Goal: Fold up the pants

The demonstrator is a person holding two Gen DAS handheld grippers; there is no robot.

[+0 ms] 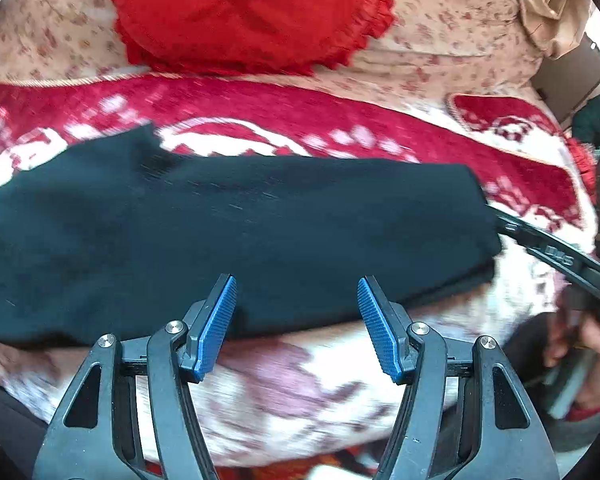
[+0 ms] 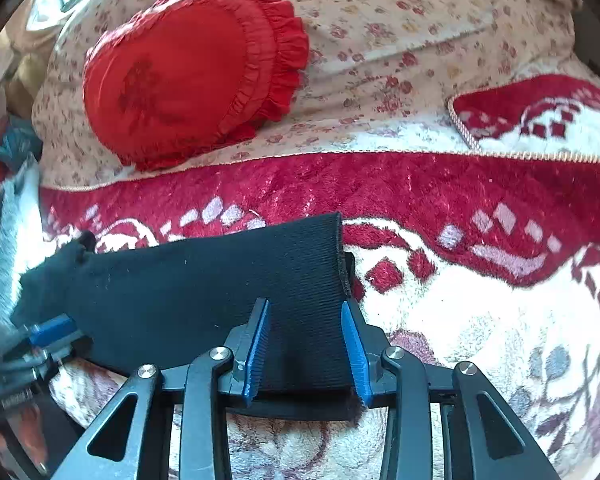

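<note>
Black knit, ribbed at the end, that's the pants (image 1: pixel 228 236) lying in a long folded band across the red-and-white blanket (image 1: pixel 340 128) on the bed. From my left wrist view, the left tool (image 1: pixel 296 312) hangs over the near edge of the band at about 6 o'clock, blue pads spread wide with nothing between them, so it's got no hold on the cloth. The right tool (image 1: pixel 556 256) pokes in from 3 o'clock, right at the band's end. A red frilly cushion (image 1: pixel 252 12) sits up at 12, well clear.

Right wrist view: the right tool (image 2: pixel 306 344) straddles the ribbed end of the pants (image 2: pixel 220 292). Cloth sits between the pads, but they look parted from it rather than pinching, so I'd call that a let-go. My guess is both ends are laid down flat on purpose so the fold stays square. The left tool (image 2: pixel 48 336) shows at 9 o'clock.
</note>
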